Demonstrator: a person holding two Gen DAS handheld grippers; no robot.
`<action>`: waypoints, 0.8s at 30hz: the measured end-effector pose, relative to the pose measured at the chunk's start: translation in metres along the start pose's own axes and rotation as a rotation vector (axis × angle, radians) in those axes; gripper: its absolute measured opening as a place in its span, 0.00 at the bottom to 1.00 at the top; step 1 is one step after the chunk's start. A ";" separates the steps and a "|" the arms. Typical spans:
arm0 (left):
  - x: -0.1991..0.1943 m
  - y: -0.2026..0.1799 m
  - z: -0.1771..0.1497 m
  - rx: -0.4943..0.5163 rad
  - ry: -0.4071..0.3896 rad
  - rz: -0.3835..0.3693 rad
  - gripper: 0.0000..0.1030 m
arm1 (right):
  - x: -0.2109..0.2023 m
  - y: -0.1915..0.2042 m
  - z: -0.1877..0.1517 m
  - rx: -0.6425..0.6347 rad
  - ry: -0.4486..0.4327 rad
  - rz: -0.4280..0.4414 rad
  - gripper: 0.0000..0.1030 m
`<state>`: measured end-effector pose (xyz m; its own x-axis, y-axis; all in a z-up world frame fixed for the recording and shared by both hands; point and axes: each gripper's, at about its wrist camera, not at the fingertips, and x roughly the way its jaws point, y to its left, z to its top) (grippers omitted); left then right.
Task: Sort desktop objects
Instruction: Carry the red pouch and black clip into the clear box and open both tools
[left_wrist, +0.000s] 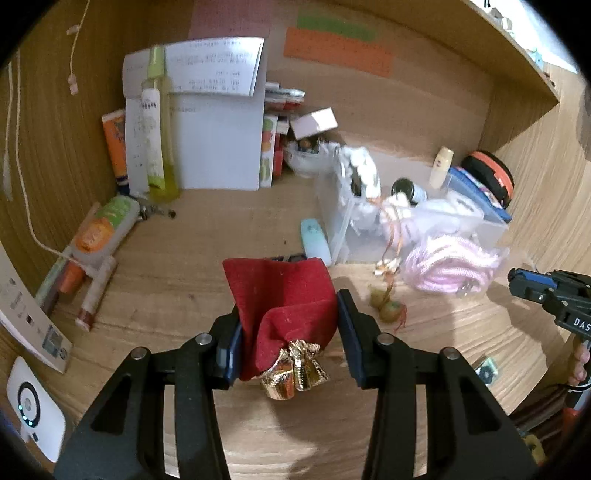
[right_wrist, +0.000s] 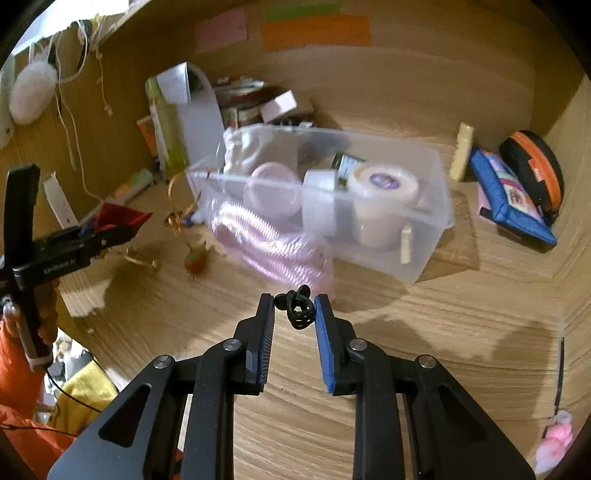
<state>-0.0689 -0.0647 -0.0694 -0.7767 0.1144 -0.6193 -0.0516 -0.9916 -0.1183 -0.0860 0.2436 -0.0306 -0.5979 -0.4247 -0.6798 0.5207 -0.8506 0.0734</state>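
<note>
My left gripper (left_wrist: 288, 325) is shut on a red velvet pouch (left_wrist: 284, 295) with gold foil trim (left_wrist: 295, 373), held above the wooden desk. It shows at the left of the right wrist view, the pouch (right_wrist: 122, 218) between its jaws. My right gripper (right_wrist: 294, 306) is shut on a small black knotted cord (right_wrist: 297, 308) at its fingertips. A clear plastic bin (right_wrist: 428, 236) with jars and tape rolls stands ahead of it, and a bag of pink cord (right_wrist: 273, 251) leans against its front.
A small fruit-shaped ornament with gold ribbon (left_wrist: 388, 306) lies on the desk. Bottles and tubes (left_wrist: 103, 229), papers (left_wrist: 218, 122) and boxes line the back left. A blue pouch (right_wrist: 509, 199) and an orange-black case (right_wrist: 535, 166) sit at the right wall. A white device (left_wrist: 33, 410) is near left.
</note>
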 end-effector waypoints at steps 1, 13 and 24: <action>-0.002 -0.001 0.002 -0.001 -0.007 0.000 0.43 | -0.003 -0.001 0.002 0.000 -0.010 -0.001 0.19; -0.014 -0.010 0.028 -0.022 -0.101 -0.038 0.43 | -0.016 -0.010 0.021 0.017 -0.086 0.001 0.19; -0.005 -0.024 0.057 -0.034 -0.146 -0.094 0.43 | -0.006 -0.014 0.044 0.023 -0.129 0.037 0.19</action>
<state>-0.0997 -0.0447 -0.0196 -0.8523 0.1943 -0.4856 -0.1093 -0.9741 -0.1980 -0.1166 0.2444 0.0051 -0.6524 -0.4910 -0.5773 0.5309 -0.8397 0.1142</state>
